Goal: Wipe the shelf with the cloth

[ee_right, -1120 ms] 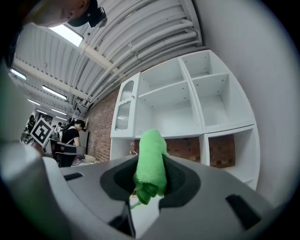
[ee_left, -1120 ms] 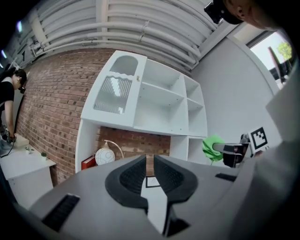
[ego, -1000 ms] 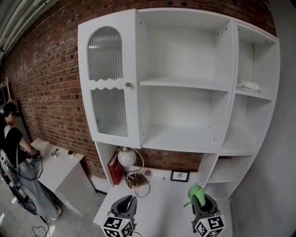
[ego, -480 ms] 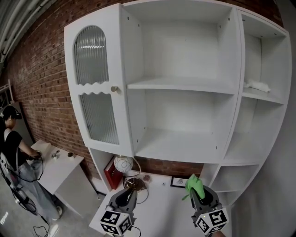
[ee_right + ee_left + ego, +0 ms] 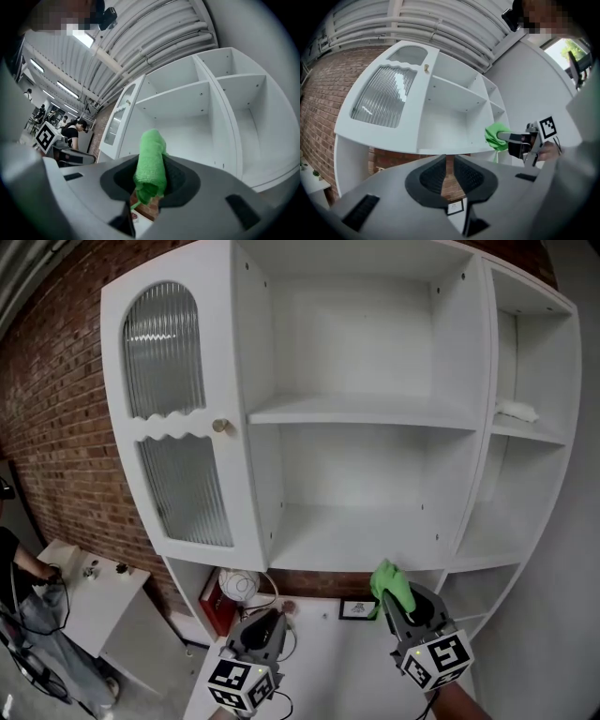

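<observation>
Here, right claw (image 5: 151,180) clenched on green cloth (image 5: 151,154), left claw (image 5: 450,165) narrowly parted, empty, both before white shelf (image 5: 356,535)

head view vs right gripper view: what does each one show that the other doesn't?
Head view only: the red book and small framed picture on the desk under the shelf unit, plus a white object on the upper right shelf. Right gripper view only: the ceiling pipes and the jaws from close up, shut on the rolled green cloth. Both: the white shelf unit, its ribbed glass door, and the cloth in the right gripper.
</observation>
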A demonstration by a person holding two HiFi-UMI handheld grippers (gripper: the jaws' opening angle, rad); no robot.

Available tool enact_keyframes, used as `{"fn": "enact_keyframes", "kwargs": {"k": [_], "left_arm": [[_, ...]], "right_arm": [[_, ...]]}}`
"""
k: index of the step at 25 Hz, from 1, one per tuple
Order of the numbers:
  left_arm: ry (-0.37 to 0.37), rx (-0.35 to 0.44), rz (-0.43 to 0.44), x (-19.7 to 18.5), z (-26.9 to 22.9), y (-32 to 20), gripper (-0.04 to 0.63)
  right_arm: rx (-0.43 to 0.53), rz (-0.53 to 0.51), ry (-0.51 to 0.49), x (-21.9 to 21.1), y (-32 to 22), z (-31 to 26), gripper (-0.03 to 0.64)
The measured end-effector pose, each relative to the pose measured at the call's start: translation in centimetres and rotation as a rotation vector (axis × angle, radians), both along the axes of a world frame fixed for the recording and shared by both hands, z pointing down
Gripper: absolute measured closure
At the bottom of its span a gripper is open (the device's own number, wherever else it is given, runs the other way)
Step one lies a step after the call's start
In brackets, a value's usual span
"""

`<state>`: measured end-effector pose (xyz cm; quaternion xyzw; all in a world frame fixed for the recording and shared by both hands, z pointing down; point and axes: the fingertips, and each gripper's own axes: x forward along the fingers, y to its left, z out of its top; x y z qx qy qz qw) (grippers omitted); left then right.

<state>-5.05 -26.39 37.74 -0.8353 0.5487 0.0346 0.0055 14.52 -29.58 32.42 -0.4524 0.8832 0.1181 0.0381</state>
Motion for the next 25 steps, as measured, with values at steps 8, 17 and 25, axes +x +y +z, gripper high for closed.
{"fn": "enact_keyframes", "kwargs": {"k": [8,17,25], "left_arm": [[0.008,0.037,0.087,-2.5,-1.8,-0.6,0.546],[0.008,0.071,0.056,-7.2,-3.1,-0.3,0.546],[0.032,0.047,-0.059,-11.5,-2.0,0.9,0.546]], "right_arm": [[0.0,-0.048,0.058,-7.5,-3.7,-5.2,0.512],[-0.077,-0.062,0.106,-13.5,-11.5,-9.8,0.512],[-0.254,-0.114,0.224,-19.1,-19.3,-7.5,0.512]]}}
